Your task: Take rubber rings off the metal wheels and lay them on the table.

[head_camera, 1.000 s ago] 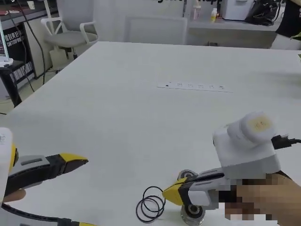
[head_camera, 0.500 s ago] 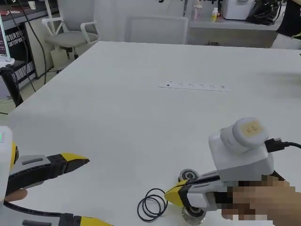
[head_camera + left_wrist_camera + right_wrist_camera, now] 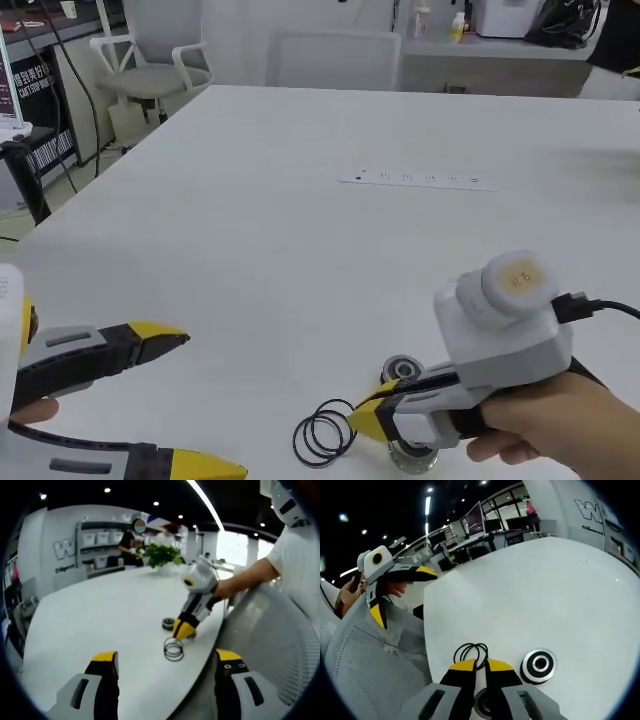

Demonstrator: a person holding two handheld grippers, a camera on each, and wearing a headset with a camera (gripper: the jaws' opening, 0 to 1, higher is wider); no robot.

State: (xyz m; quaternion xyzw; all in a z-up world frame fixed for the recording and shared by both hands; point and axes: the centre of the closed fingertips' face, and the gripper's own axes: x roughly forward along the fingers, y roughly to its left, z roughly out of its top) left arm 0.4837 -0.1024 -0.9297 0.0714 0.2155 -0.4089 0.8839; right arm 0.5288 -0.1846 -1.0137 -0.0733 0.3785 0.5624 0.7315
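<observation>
Head view: white surface. Left claw low at the left, jaws wide, nothing between them. Right claw low at the right in a hand, yellow tips narrow. Rubber rings, a loose black overlapping cluster, lie flat on the surface just off the right claw's tips. One metal wheel stands just behind that claw; a second wheel sits under it, partly hidden.

Left gripper view: own jaws spread wide and empty. Rings lie ahead near the surface edge, right claw just past them, metal wheel beside it.

Right gripper view: own tips narrow, a slim gap between them. Rings lie just ahead of the tips. Metal wheel is just to the right. The second wheel shows in the gap lower down; cannot tell whether it is pinched.
</observation>
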